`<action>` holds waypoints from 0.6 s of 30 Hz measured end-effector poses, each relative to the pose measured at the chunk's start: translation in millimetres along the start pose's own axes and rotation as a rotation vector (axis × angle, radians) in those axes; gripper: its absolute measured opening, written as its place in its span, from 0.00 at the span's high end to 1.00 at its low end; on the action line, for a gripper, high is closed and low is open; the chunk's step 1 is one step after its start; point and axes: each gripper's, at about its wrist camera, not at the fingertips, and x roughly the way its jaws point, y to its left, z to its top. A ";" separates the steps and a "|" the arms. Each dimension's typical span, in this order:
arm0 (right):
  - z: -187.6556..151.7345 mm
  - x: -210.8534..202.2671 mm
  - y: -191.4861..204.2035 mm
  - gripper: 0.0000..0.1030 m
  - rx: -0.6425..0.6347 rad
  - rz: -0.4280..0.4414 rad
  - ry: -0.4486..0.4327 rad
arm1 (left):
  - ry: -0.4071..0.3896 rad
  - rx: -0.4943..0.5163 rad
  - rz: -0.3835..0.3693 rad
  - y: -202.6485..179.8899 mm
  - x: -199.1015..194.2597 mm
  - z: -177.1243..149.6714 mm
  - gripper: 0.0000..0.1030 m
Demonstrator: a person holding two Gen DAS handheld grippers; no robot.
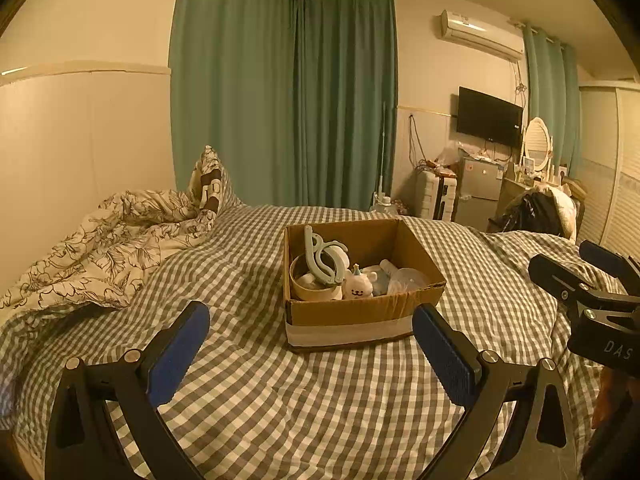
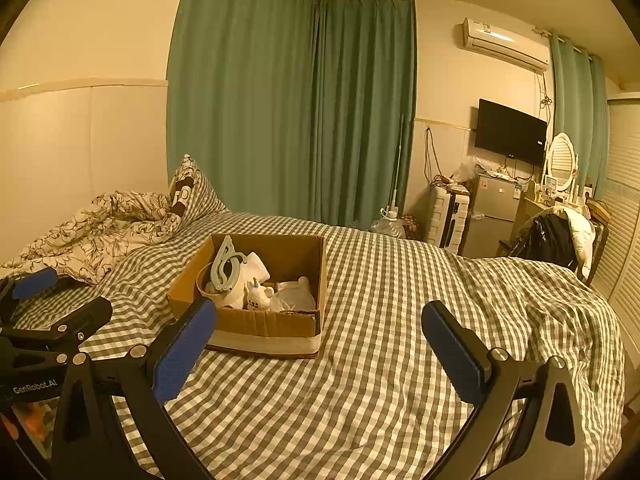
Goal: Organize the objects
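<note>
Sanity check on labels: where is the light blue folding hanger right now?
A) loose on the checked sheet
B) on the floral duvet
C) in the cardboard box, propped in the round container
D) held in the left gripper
C: the hanger stands in the round container inside the cardboard box, while the left gripper and right gripper are both open and hold nothing.
</note>
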 end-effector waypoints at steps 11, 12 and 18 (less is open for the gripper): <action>-3.5 0.7 2.1 0.00 -0.008 0.000 0.006 | 0.005 -0.024 0.004 4.0 -0.1 0.5 0.00; -3.7 0.8 2.4 0.00 -0.008 0.001 0.006 | 0.003 -0.020 0.011 3.5 -0.3 0.2 0.00; -4.8 2.2 3.8 0.00 -0.014 0.001 0.013 | 0.007 -0.007 0.020 1.5 -0.2 -1.3 0.00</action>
